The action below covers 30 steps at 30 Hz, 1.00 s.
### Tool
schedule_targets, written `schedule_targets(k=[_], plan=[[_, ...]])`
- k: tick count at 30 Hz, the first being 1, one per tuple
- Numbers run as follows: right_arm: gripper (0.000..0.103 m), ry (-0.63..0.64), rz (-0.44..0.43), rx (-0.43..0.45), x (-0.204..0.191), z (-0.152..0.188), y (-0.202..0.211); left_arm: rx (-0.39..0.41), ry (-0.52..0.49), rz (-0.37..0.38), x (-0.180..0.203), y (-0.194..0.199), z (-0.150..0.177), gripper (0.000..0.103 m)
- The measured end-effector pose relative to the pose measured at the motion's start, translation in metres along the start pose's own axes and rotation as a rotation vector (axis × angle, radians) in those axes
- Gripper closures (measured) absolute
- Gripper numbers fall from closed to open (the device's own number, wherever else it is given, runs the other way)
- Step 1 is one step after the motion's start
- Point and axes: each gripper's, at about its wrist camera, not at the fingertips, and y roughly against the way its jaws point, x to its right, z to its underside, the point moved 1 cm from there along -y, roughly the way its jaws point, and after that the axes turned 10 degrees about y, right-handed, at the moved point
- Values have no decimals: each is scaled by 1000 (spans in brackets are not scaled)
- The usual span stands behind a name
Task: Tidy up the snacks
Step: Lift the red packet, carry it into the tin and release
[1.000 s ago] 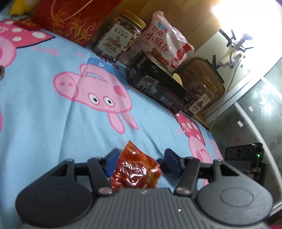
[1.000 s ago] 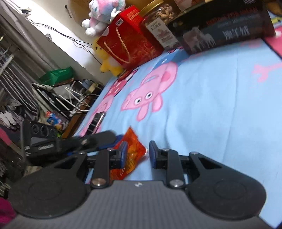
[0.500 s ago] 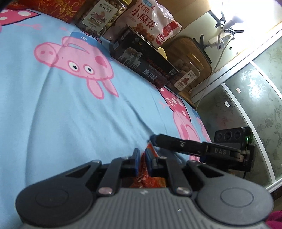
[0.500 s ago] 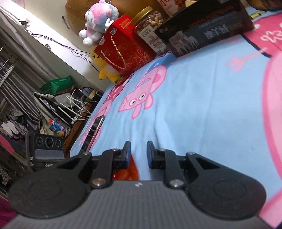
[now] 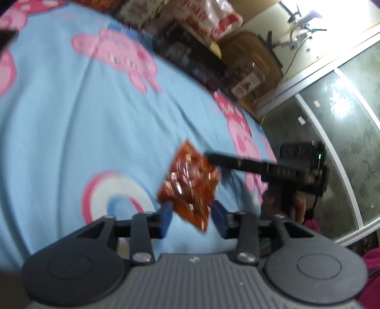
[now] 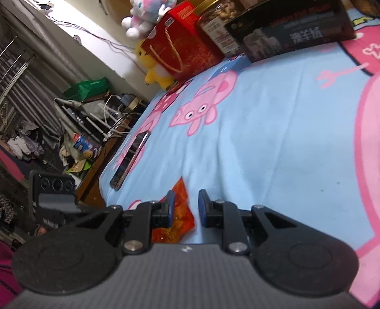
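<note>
A red snack packet (image 5: pixel 190 185) stands tilted above the blue cartoon bedsheet (image 5: pixel 71 123). In the left wrist view its lower corner hangs between the blue pads of my left gripper (image 5: pixel 192 219). Those jaws are opening and do not press on it. One finger (image 5: pixel 237 164) of my right gripper reaches in from the right and meets the packet's upper right corner. In the right wrist view the packet (image 6: pixel 177 214) sits between the pads of my right gripper (image 6: pixel 186 209), against the left pad, with the jaws narrow around it.
A phone (image 6: pixel 130 159) lies near the bed's left edge. Along the far side stand a red gift box (image 6: pixel 182 45), a nut jar (image 6: pixel 218 21), a black box (image 6: pixel 292 33) and plush toys (image 6: pixel 147 14). A snack bag (image 5: pixel 213 19) and a brown container (image 5: pixel 249 54) show blurred.
My left jaws shut on the packet half a second ago and have now let go. The left hand has drawn back, and the packet stays up at my right gripper.
</note>
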Motion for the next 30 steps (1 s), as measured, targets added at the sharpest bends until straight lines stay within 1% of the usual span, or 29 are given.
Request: schedule_targets(k=[2,3,5,7,9,13,15,17,19,21,24,25,27,30], plan=[[78,7,-9,-7,-2,2,2,23,-7,13,4,-3,7,52],[79,16,-10,-13,-4,4,4,31,-14,11,7,-4,8,52],[83,29,1,-22,-9,9,8,48,-19,18,9,-8,9,52],[87,10,5,-19,-10,17,13,56,-32,19,11,-11,7,52],[88,-45,-10,3,-6,27,21,58,-47,20,13,-14,6,52],[88,-102,-47,33,-7,44,27,53,-71,27,19,-22,0,52],[89,-128,-60,43,-8,48,27,58,-96,34,22,-27,-3,48],[90,-161,-52,68,-8,49,27,62,-125,33,27,-31,-5,44],[92,-224,-76,110,-1,49,32,47,-137,30,32,-34,-11,44],[92,-293,-92,159,12,48,43,35,-101,42,30,-33,-22,44],[92,-386,-131,231,28,49,59,74,-66,32,25,-25,-37,44],[92,-406,-145,255,32,49,63,79,-52,39,24,-24,-41,44],[92,-417,-164,288,35,46,69,61,-33,71,25,-27,-48,44],[92,-393,-196,309,32,34,72,12,-47,101,35,-42,-54,44]])
